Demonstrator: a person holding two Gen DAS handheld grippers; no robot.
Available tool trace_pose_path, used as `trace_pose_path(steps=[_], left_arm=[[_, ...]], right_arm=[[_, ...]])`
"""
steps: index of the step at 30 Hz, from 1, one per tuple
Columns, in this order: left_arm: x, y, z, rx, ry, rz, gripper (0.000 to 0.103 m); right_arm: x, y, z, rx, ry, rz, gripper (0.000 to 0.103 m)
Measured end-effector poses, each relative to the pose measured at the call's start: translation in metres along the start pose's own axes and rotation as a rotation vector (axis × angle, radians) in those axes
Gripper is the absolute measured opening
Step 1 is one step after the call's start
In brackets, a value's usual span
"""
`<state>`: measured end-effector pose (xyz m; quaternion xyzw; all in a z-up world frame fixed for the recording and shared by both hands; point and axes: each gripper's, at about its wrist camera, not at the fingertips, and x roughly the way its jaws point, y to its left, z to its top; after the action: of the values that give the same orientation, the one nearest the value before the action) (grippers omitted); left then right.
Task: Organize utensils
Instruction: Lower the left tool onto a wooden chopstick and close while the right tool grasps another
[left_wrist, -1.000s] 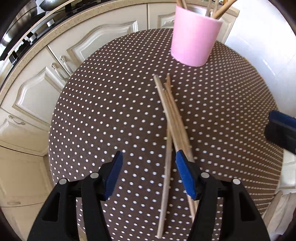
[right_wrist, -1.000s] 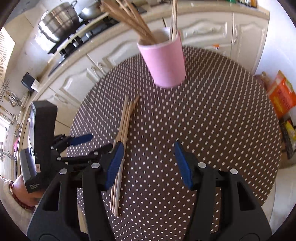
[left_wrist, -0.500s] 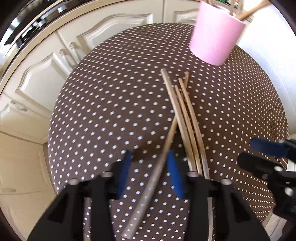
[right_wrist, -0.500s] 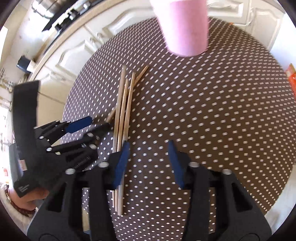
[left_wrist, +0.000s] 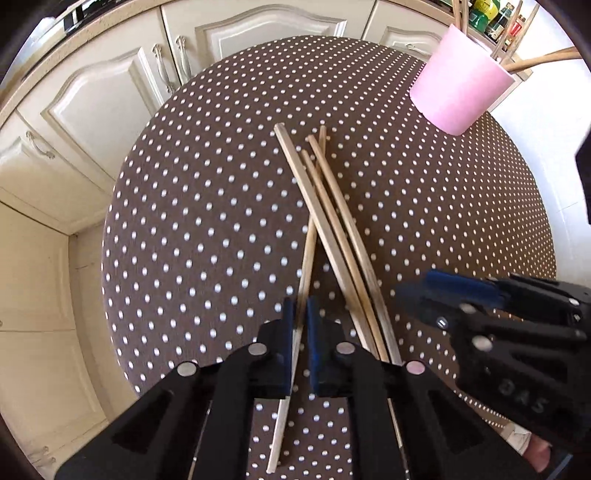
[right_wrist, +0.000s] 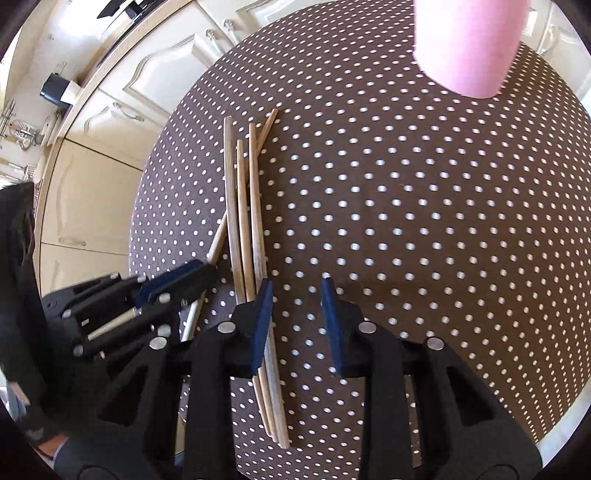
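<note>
Brown cloth: white-dotted, over my round bench (left_wrist: 207, 206); cream cabinets (left_wrist: 96, 92) curve behind it.
Pink cup (left_wrist: 461, 92): smooth, at the far rim, sticks standing inside.
Chopsticks (left_wrist: 332, 221): thin wood, nearer me than the cup.
Left tongs (left_wrist: 301, 332): clamped on one crossing chopstick (left_wrist: 308, 258).
Right tongs (right_wrist: 295, 321): closing beside the three, nothing between them.
Room: bare cloth right of chopsticks.
</note>
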<state>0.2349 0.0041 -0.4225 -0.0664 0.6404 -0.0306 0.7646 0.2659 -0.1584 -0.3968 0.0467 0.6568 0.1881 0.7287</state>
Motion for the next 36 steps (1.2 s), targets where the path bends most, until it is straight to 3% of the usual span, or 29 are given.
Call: trace_pose_path(steps=[8, 16, 21, 26, 36], left_arm=[[-0.013, 0.015, -0.029, -0.033, 0.007, -0.045, 0.007], [-0.014, 0.017, -0.024, -0.048, 0.008, -0.066, 0.007], [-0.013, 0.018, -0.019, -0.056, 0.010, -0.071, 0.007], [-0.011, 0.013, -0.005, -0.024, 0.013, -0.055, 0.007], [-0.001, 0.002, 0.041, 0.022, 0.032, -0.023, 0.007]], right_arm=[[0.014, 0.027, 0.013, -0.072, 0.015, -0.035, 0.021], [0.031, 0.072, 0.042, -0.134, 0.026, -0.077, 0.021], [0.042, 0.091, 0.051, -0.175, 0.035, -0.155, 0.008], [0.047, 0.094, 0.059, -0.161, 0.073, -0.153, 0.007], [0.045, 0.051, 0.078, -0.091, 0.118, -0.109, 0.007]])
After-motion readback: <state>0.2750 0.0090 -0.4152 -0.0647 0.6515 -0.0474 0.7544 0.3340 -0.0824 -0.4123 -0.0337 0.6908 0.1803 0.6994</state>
